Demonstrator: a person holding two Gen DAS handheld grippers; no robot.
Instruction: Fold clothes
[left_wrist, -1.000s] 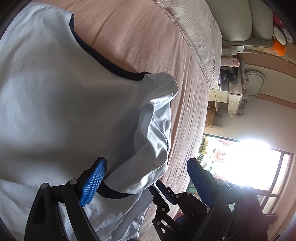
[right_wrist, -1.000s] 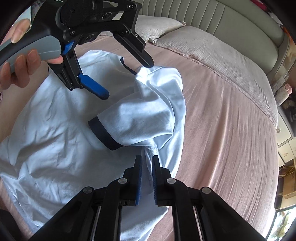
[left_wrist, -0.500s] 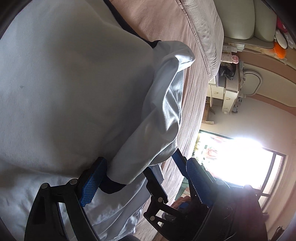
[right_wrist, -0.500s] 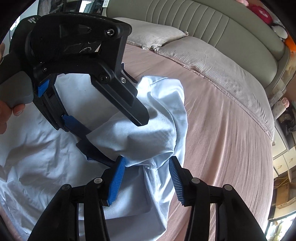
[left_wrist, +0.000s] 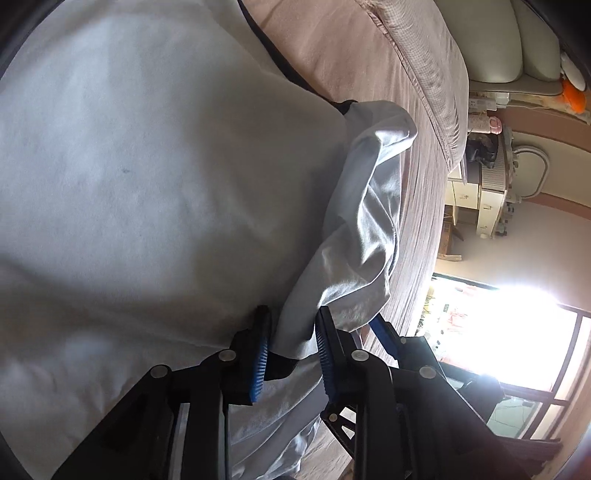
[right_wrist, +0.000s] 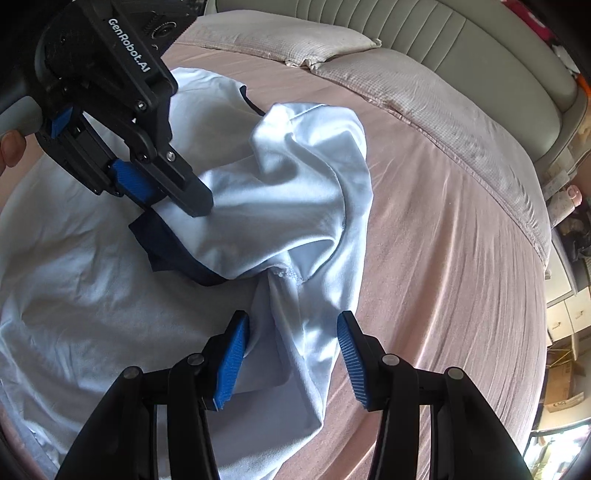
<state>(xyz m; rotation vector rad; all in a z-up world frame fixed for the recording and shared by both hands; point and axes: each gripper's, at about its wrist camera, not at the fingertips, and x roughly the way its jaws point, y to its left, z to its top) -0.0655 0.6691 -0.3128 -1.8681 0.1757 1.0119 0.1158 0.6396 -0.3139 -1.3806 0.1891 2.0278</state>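
A pale blue T-shirt (right_wrist: 92, 280) with dark navy trim lies spread on the pink bed (right_wrist: 436, 206); it fills the left wrist view (left_wrist: 147, 184). Its sleeve (right_wrist: 280, 199) with a navy cuff (right_wrist: 166, 243) is folded over the body. My left gripper (left_wrist: 291, 343) is shut on the sleeve near the cuff; it also shows in the right wrist view (right_wrist: 162, 192). My right gripper (right_wrist: 291, 350) is open, its blue pads astride the shirt's bunched side fold below the armpit.
Two beige pillows (right_wrist: 369, 70) lie against a padded grey-green headboard (right_wrist: 461, 40). The bed's edge curves down the right side. Beyond it stand white furniture (left_wrist: 491, 206) and a bright window (left_wrist: 517, 332).
My left gripper closed on the sleeve near the cuff. My right gripper, shut one second ago, opened and moved in around the shirt's side fold.
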